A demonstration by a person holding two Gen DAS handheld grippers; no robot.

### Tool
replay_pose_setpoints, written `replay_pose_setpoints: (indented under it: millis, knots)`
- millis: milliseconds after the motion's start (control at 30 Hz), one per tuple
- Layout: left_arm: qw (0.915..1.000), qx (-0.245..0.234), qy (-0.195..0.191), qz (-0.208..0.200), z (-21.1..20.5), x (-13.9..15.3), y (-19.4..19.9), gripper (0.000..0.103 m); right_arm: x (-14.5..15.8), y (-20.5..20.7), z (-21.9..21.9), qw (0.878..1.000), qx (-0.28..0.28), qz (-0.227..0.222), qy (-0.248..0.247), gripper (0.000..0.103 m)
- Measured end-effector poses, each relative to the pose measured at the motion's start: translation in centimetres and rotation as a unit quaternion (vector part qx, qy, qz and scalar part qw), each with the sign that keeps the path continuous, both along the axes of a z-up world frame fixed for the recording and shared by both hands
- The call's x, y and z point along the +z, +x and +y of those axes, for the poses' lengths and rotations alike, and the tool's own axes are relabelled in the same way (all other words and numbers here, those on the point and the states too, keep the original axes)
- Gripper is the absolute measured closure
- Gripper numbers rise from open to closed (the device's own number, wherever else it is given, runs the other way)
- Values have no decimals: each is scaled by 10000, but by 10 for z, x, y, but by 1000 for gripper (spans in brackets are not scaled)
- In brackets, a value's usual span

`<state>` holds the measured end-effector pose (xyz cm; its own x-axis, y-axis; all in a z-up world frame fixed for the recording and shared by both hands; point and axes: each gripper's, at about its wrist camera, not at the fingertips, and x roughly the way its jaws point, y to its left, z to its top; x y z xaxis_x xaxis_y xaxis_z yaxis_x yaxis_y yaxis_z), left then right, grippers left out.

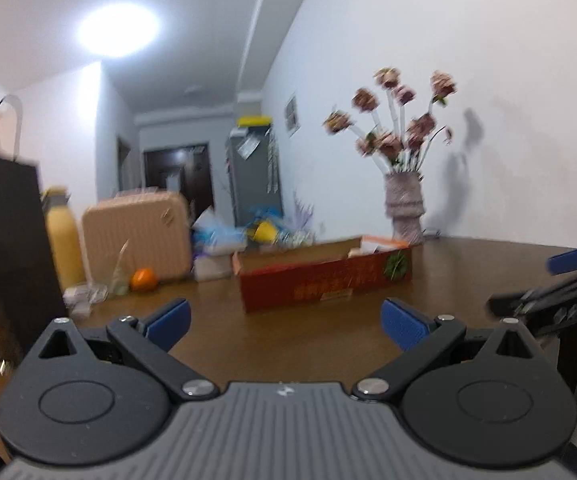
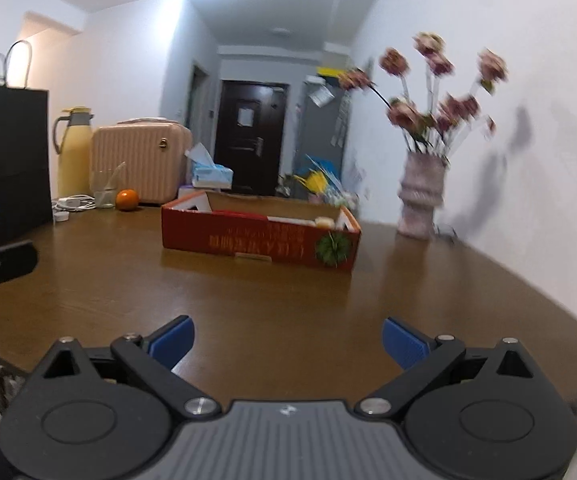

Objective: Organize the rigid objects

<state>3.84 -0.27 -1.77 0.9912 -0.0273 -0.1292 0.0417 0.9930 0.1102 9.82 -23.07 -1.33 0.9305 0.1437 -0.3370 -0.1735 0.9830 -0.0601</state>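
Note:
A shallow red cardboard box (image 1: 324, 280) (image 2: 256, 236) lies on the brown wooden table (image 1: 288, 340) (image 2: 268, 300), with pale items partly visible inside. My left gripper (image 1: 286, 320) is open and empty, held above the table short of the box. My right gripper (image 2: 288, 342) is open too, nothing between its blue pads, facing the box's long side. The right gripper (image 1: 560, 280) shows at the right edge of the left wrist view; part of the left one (image 2: 0, 260) shows at the left edge of the right wrist view.
An orange (image 2: 127, 199), a glass (image 2: 104, 190), a yellow thermos (image 2: 73, 152), a pink case (image 2: 140, 160), a tissue box (image 2: 210, 172) and a black paper bag (image 2: 8, 152) stand at the back left. A vase of flowers (image 2: 422, 196) stands by the right wall.

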Motion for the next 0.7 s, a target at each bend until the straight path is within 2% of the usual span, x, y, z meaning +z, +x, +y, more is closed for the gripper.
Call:
replay_pose_setpoints:
  millis: [133,233,333,533,700]
  knots:
    - [9976,391,-526,206,18,0,-14,0,1,-34,-4,9969,-436,-249,613,2]
    - [9989,231,-368,148,15,5,-20,0,2,-52,-2,9947,-434,-288,882,1]
    - [9993,123,-344,35,14,9,-24,0,-1,-63,9,9969,-248,-307,685,0]
    - [9993,-47,-283,226,8,6,-23,0,1,-62,23,9984,-75,-351,441,0]
    - [9989,-104,-348,308,9,3,-23,0,1,-61,25,9986,-41,-299,435,0]
